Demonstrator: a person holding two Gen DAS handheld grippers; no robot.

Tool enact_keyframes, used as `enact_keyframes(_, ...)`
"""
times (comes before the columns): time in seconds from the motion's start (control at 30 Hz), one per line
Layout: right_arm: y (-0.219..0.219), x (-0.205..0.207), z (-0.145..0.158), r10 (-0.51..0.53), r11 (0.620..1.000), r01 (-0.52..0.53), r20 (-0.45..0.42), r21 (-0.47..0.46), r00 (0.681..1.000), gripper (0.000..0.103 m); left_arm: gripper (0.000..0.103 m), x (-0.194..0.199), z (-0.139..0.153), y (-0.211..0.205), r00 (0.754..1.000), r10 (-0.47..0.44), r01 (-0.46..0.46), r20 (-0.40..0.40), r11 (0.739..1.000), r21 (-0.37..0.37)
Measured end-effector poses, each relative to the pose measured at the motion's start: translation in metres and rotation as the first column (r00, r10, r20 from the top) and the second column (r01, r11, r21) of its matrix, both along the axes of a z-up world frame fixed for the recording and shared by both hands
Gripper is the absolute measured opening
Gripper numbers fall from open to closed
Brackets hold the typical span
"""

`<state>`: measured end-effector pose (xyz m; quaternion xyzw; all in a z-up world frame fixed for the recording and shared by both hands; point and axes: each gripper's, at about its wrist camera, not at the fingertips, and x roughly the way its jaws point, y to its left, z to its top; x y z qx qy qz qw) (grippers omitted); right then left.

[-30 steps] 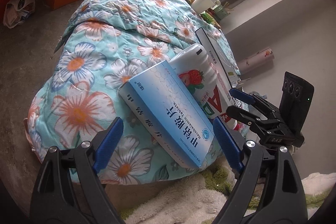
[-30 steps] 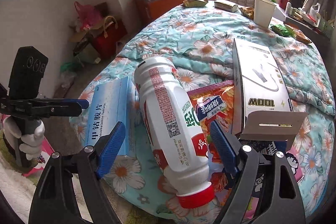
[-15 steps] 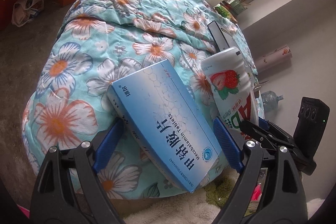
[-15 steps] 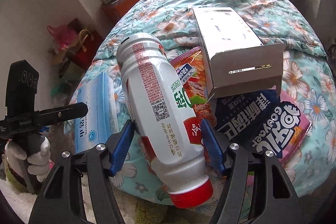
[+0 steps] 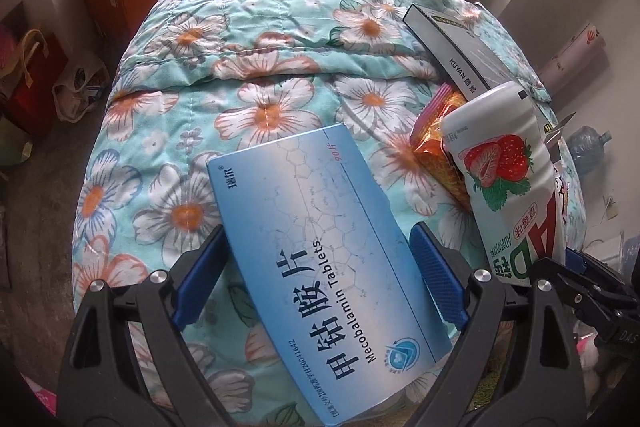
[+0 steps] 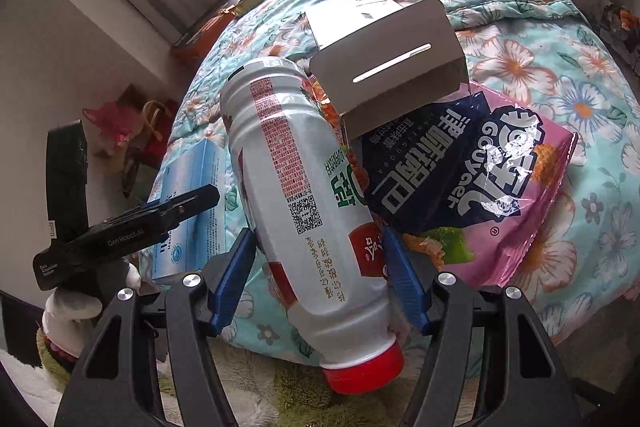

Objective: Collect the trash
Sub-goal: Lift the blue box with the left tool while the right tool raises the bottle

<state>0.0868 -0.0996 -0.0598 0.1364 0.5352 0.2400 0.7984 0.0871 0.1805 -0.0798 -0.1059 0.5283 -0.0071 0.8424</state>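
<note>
Both jaws closing: left gripper pinching tablet box, right gripper clamping bottle. Grasp step; next, lift clear of quilt.

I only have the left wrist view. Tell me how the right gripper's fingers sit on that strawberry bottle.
Observer: The right gripper straddles the bottle low on its body, with one blue pad at each side. I cannot tell whether they clamp it.
Operator: Tell me which end points toward it.
Observer: The end with the red cap, which hangs past the edge of the floral quilt.
Operator: Report what lies on the bottle's far side.
Observer: A pink and navy snack bag, partly under the open flap of a white box.
</note>
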Motion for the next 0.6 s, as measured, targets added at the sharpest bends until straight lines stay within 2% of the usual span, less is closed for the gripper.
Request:
enact_keyframes(0.2, -0.009, 0.003, -0.005, -0.017, 0.998, 0.019, -0.032, 0.065, 0.999, 0.064, 0.088, -0.003, 0.0, -0.017, 0.992, -0.122, 0.119, 0.022, 0.987, 0.107)
enact_keyframes(0.33, -0.011, 0.003, -0.006, -0.022, 0.996, 0.026, -0.041, 0.085, 0.999, 0.064, 0.088, -0.01, 0.004, -0.022, 0.963, -0.271, 0.265, 0.005, 0.946, 0.189)
enact_keyframes(0.37, -0.011, 0.003, -0.006, -0.023, 0.996, 0.027, -0.042, 0.086, 0.999, 0.064, 0.088, -0.011, 0.005, -0.021, 0.959, -0.283, 0.277, 0.002, 0.939, 0.202)
enact_keyframes(0.43, -0.012, 0.003, -0.006, -0.025, 0.996, 0.029, -0.046, 0.09, 0.999, 0.064, 0.088, -0.011, 0.009, -0.016, 0.963, -0.269, 0.262, 0.008, 0.945, 0.193)
enact_keyframes(0.6, -0.014, 0.004, -0.007, -0.026, 0.995, 0.031, -0.053, 0.094, 0.998, 0.064, 0.088, -0.011, 0.014, -0.003, 0.977, -0.212, 0.21, 0.01, 0.973, 0.098)
